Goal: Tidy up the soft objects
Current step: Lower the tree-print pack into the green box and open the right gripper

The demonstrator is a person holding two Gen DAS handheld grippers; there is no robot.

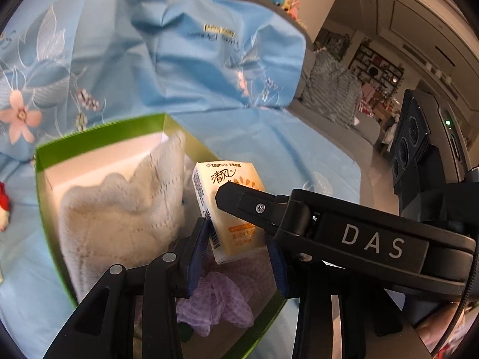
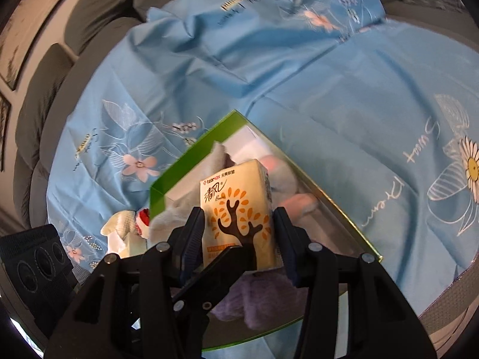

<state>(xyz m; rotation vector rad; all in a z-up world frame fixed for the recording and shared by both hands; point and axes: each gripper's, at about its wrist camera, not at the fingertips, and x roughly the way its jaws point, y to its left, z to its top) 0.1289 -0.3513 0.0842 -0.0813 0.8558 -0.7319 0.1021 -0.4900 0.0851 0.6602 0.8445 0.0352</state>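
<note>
- My right tool (image 2: 238, 233) grips the tissue pack (image 2: 239, 212): both pads press its sides at the lower centre of the right wrist view.
- My left tool (image 1: 236, 254) also closes on the same tissue pack (image 1: 230, 209); in the left wrist view its left pad touches the pack's lower edge, while contact at its right pad is partly hidden by the right tool's finger crossing the frame.
- The pack hangs over the green box (image 2: 191, 161), which sits on the blue floral sheet (image 2: 329, 89) in the middle of the frame.
- The box already contains a white knitted cloth (image 1: 119, 209) on the left side, a purple mesh item (image 1: 218, 305) at the lower edge, and a pink soft item (image 2: 299, 203) on the right side.
- Risk: the two tools share one small pack. If one pulls or rolls differently from the other, the soft wrapper can twist, crumple or slip out.
- Risk: the fingers of the two tools cross closely; uneven motion may cause them to collide.
- Risk: the box is nearly full. A release above the knitted cloth may leave the pack leaning on the rim or let it tumble onto the sheet.
- Risk: a tool pressing on the thin box wall may tip or slide the box on the loose fabric.
- A white and red soft toy (image 2: 131, 224) lies outside the box at the lower left, not yet stowed.
</note>
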